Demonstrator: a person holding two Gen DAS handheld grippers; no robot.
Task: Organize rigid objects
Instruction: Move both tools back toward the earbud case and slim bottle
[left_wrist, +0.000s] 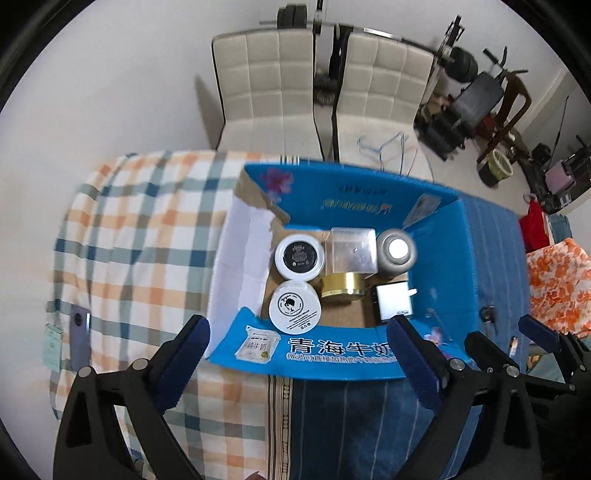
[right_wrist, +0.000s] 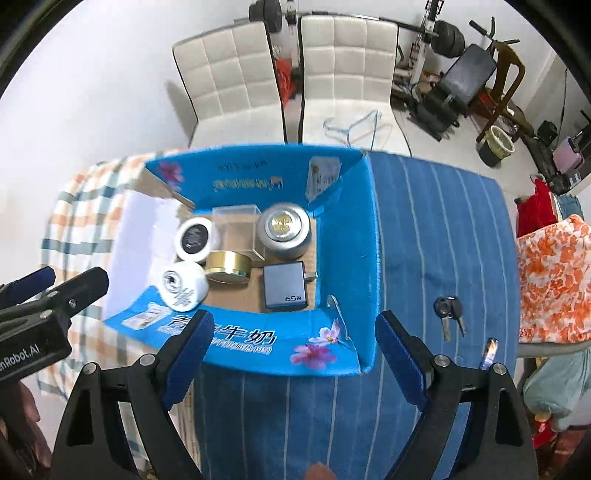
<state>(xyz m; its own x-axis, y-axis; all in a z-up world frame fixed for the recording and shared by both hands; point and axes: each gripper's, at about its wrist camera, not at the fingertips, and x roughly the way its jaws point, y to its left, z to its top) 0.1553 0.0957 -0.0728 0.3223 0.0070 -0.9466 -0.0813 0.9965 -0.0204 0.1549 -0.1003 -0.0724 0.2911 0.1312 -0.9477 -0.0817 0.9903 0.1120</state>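
I have both tools up above the blue milk carton box (left_wrist: 332, 354), which sits open-topped in the middle of each wrist view, on a table laid with a checked cloth (left_wrist: 140, 229) at the left and a blue striped cloth (right_wrist: 436, 236) at the right.

My left gripper (left_wrist: 297, 354) is released: its blue-padded fingers (left_wrist: 184, 354) stand wide apart at the bottom of the left wrist view with nothing between them. My right gripper (right_wrist: 291, 354) is just as slack, jaws spread at the bottom of its own view, empty.

Everything I am sorting lies on the box floor. Along the far wall, from left to right, are a white jar with a black lid (left_wrist: 299, 256), a clear plastic cube (left_wrist: 352, 251) and a grey round tin (right_wrist: 284, 229) with a gold centre on its lid. In the nearer row are a white cream jar (left_wrist: 293, 306), a gold lidded tin (right_wrist: 228, 266) touching the cube's front, and a grey 65W charger (right_wrist: 285, 291) lying flat.

Outside the box, a bunch of keys (right_wrist: 448, 310) rests on the striped cloth at the right of the right wrist view, and a phone (left_wrist: 79, 336) lies on the checked cloth at the left of the left wrist view. Two white padded chairs (right_wrist: 284, 74) stand beyond the table.
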